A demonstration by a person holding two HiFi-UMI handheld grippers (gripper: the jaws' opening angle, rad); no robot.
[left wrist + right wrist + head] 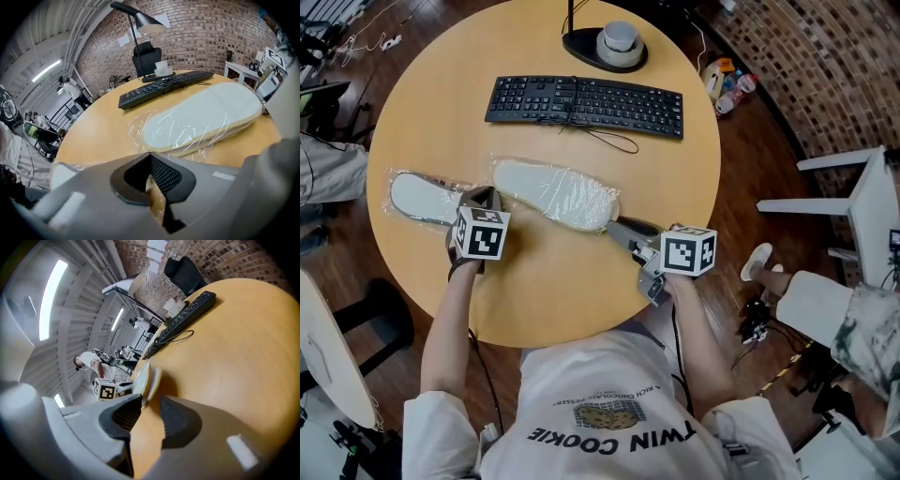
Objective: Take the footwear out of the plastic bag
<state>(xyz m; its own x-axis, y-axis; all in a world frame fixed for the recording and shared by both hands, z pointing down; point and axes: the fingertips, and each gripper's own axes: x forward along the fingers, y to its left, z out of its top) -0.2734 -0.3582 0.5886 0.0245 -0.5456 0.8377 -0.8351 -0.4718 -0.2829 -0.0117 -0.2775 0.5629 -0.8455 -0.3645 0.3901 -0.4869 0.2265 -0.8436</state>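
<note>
A black keyboard lies across the round desk beyond the footwear. Its cable loops close to the larger white slipper. A lamp base with a white cup on it stands farther back. That slipper lies mid-desk inside its plastic bag, with a second slipper to its left. The left tool is clenched on crinkled plastic between them. The right tool is released, the slipper's end at its tips. The person's shirt reads "TWIN COOKIE".
</note>
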